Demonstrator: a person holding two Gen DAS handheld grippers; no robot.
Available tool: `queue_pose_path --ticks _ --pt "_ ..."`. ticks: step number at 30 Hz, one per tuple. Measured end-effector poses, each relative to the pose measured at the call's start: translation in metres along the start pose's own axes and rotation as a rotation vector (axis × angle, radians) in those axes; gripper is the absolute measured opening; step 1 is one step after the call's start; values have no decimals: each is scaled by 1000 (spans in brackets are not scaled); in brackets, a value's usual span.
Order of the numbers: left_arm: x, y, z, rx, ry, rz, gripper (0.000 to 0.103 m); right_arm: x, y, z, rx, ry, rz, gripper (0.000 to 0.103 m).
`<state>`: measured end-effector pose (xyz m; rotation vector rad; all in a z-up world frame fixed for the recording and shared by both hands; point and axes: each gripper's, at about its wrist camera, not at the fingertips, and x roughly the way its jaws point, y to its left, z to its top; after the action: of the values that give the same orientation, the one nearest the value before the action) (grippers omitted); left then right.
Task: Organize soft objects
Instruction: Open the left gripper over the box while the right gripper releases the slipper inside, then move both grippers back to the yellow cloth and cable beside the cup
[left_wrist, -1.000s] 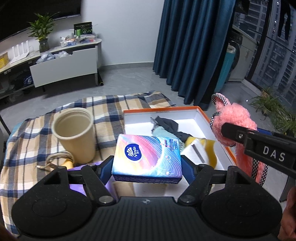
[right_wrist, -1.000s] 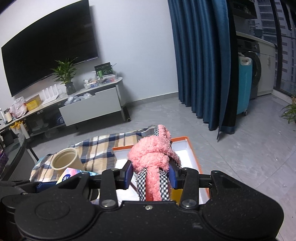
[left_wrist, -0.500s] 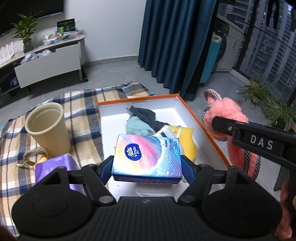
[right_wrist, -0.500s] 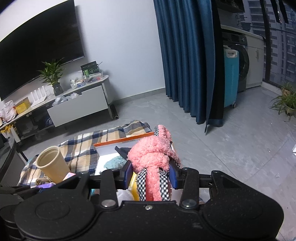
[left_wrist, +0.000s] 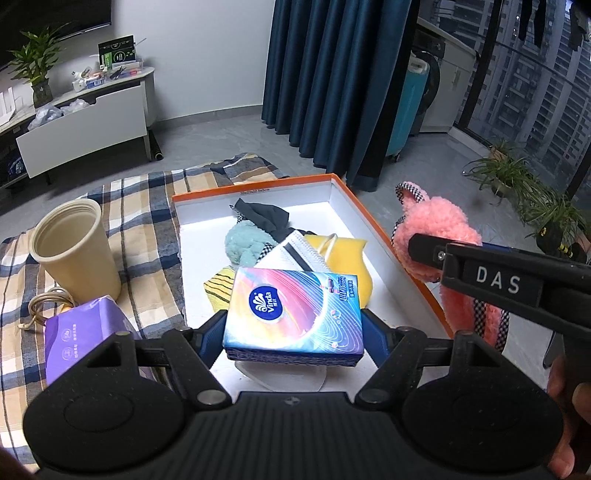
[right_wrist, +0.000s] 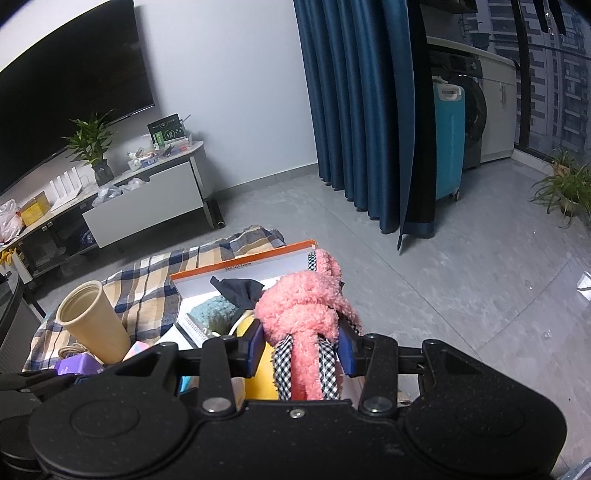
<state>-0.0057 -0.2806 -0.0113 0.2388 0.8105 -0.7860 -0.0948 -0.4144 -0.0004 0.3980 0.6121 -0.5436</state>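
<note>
My left gripper (left_wrist: 293, 334) is shut on a colourful Vinda tissue pack (left_wrist: 291, 312) and holds it above the near part of the orange-rimmed white box (left_wrist: 373, 221). The box holds a dark cloth (left_wrist: 264, 216), a teal fuzzy item (left_wrist: 245, 245), a face mask (left_wrist: 295, 254) and yellow cloths (left_wrist: 347, 258). My right gripper (right_wrist: 301, 349) is shut on a pink fluffy toy with checkered ears (right_wrist: 304, 314), just right of the box's right rim; the toy also shows in the left wrist view (left_wrist: 436, 229).
A beige cup (left_wrist: 74, 247), a purple tissue pack (left_wrist: 83, 332) and a coiled cord (left_wrist: 44, 304) lie on the plaid cloth (left_wrist: 140, 206) left of the box. A TV cabinet (right_wrist: 144, 199), blue curtains (right_wrist: 354, 110) and potted plants (right_wrist: 565, 184) stand beyond.
Both grippers have moved right and forward over the box with their loads. The box and its contents now lie more fully beneath the tissue pack; the purple pack has come into view.
</note>
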Motion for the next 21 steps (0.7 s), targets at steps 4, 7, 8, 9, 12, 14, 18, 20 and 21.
queue_pose_path --ticks 4,7,8,9,12,14,18,20,21 --pt "1 -5 -1 6 3 -11 76 0 0 -1 2 1 -6 55" --pt "1 -7 -2 14 6 -27 76 -2 -1 -2 8 -2 -11 58" --pt "1 -8 -3 14 9 -34 77 -2 -1 -2 10 -4 -8 59" --pt "2 -7 -3 13 13 -40 77 -3 -2 -2 11 -5 -5 60" --pt "2 -6 -4 10 16 -54 83 -7 -2 -2 14 -19 -1 63" --pt "0 -6 -5 11 12 -56 87 -8 -3 0 17 -24 3 63" --pt "-5 -1 -4 -7 2 -44 87 -13 0 2 20 -39 14 63" --pt "-9 2 -3 -18 -5 -32 87 -17 2 4 16 -51 30 63" --pt "-11 4 -2 -21 -10 -23 87 -18 4 4 12 -55 35 63"
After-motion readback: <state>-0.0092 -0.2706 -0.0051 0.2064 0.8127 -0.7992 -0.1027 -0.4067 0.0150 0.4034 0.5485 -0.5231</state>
